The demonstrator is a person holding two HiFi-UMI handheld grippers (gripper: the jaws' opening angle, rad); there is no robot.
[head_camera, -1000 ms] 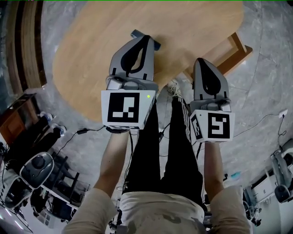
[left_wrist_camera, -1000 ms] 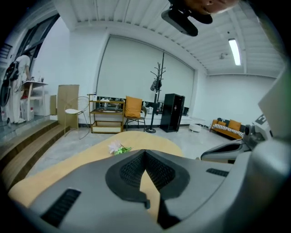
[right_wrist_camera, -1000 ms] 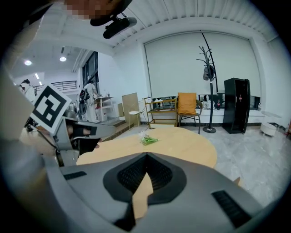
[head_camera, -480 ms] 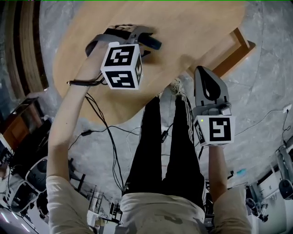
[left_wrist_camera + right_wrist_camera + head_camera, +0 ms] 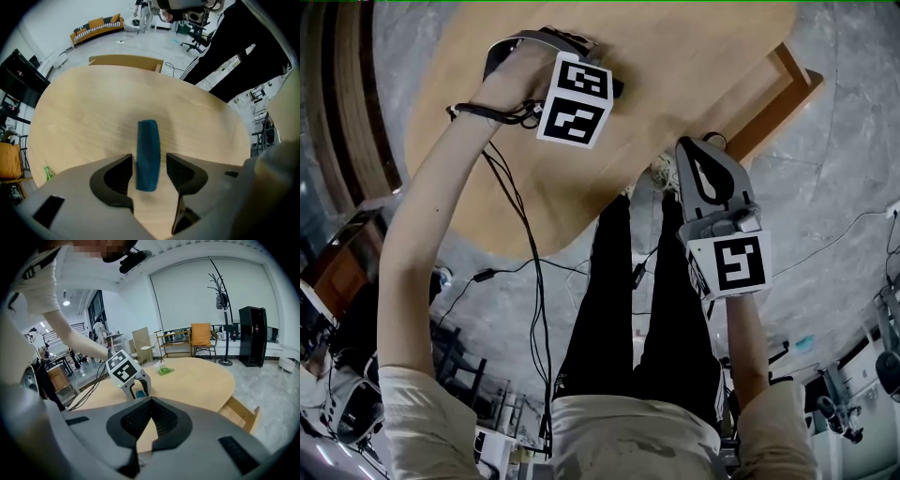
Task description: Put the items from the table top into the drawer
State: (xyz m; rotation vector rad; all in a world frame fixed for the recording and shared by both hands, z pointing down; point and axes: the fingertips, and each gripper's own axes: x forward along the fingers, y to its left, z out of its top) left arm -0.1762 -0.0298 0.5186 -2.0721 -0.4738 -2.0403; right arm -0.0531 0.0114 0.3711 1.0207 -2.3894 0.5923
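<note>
Round wood tbl, grey floor; L claw spread astride comb, R claw pressed together.

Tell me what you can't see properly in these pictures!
- Comb: in the head view, the left hand-held gripper covers nearly all of it.
- Green thing: too small in the right gripper view to name; cut off by the gripper's body in the left gripper view.
- Drawer: only a corner shows in the head view; its inside can't be made out.
</note>
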